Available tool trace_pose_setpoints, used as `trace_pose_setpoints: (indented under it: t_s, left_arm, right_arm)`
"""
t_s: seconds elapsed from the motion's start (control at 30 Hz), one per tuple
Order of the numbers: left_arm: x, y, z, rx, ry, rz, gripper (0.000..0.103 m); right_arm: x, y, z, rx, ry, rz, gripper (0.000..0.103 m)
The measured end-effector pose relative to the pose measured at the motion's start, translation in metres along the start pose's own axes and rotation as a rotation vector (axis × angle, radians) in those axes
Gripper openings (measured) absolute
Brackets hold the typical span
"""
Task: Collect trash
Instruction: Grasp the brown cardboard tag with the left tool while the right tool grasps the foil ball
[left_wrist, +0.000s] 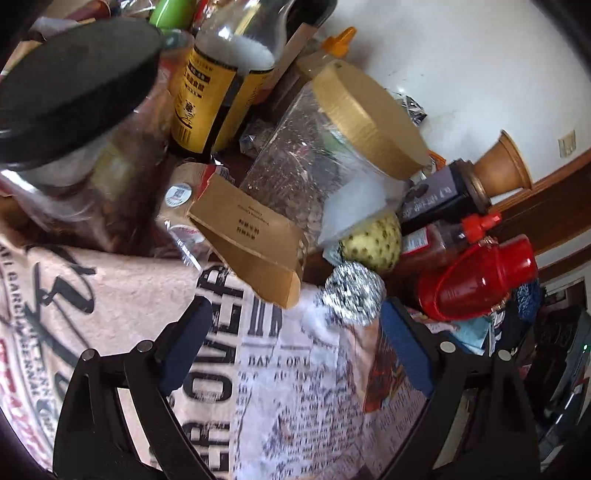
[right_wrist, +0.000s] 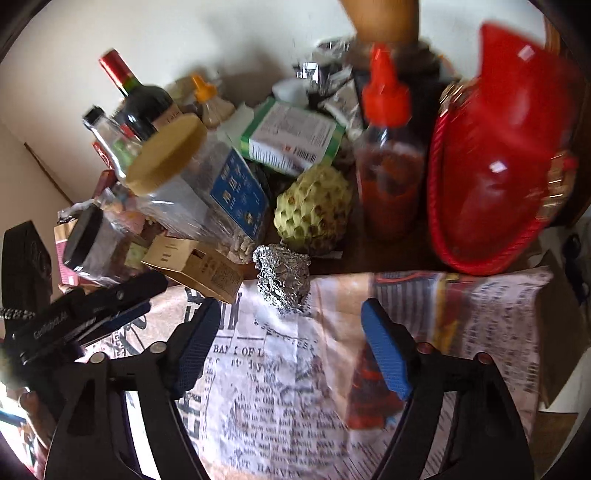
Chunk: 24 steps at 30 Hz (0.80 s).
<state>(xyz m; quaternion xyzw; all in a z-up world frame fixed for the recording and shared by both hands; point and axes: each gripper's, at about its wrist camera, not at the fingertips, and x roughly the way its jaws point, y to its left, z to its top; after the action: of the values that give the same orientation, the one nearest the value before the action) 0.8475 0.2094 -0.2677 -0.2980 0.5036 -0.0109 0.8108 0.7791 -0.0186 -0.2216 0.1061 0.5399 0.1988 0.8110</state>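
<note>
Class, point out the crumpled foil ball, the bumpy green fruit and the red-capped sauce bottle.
foil ball (right_wrist: 282, 278), right wrist view, middle of crumpled foil.
bumpy green fruit (right_wrist: 314, 206), right wrist view, centre of scaly skin.
red-capped sauce bottle (right_wrist: 391, 177), right wrist view, bottle body.

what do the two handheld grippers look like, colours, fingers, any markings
Both grippers are black, with angular cut-out arms, round silver pivot pins and textured blue pads on the fingers. The right gripper shows this in its own view, the left gripper likewise. In the right wrist view the left gripper's body carries white lettering too blurred to read, and a black-and-white braided cord runs beside it.
</note>
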Motion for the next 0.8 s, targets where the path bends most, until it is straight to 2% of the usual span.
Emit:
trace_pose_setpoints:
  t_s: [0.13, 0.23, 0.33, 0.4, 0.53, 0.57, 0.67, 0.73, 0.8]
  left_arm:
    - [0.026, 0.012, 0.01, -0.047, 0.018, 0.006, 0.087]
    - [0.039, 0.019, 0.013, -0.058, 0.024, 0.002, 0.087]
    - [0.047, 0.021, 0.015, -0.043, 0.026, 0.01, 0.086]
    - [0.05, 0.019, 0.016, -0.037, 0.02, -0.005, 0.082]
    - [0.05, 0.016, 0.018, -0.039, 0.0, -0.04, 0.064]
    - [0.049, 0.015, 0.018, -0.036, -0.005, -0.041, 0.055]
    - [0.044, 0.007, 0.018, -0.005, -0.012, -0.042, 0.039]
    - [0.038, 0.0, 0.014, 0.036, -0.023, -0.026, 0.033]
    - [0.03, -0.009, 0.008, 0.088, -0.034, -0.001, 0.021]
  right_arm:
    - [0.029, -0.001, 0.004, 0.016, 0.045, 0.031, 0.07]
    - [0.046, -0.002, 0.006, 0.034, 0.077, 0.056, 0.067]
    - [0.059, -0.002, 0.009, 0.033, 0.089, 0.037, 0.066]
    - [0.066, -0.002, 0.011, 0.027, 0.094, 0.025, 0.057]
    - [0.078, 0.002, 0.013, 0.014, 0.111, 0.018, 0.04]
    - [0.078, 0.004, 0.013, 0.013, 0.115, 0.026, 0.038]
    - [0.073, 0.008, 0.011, -0.003, 0.085, 0.033, 0.037]
    - [0.065, 0.014, 0.007, -0.028, 0.065, 0.024, 0.037]
    - [0.057, 0.019, 0.002, -0.043, 0.051, 0.025, 0.037]
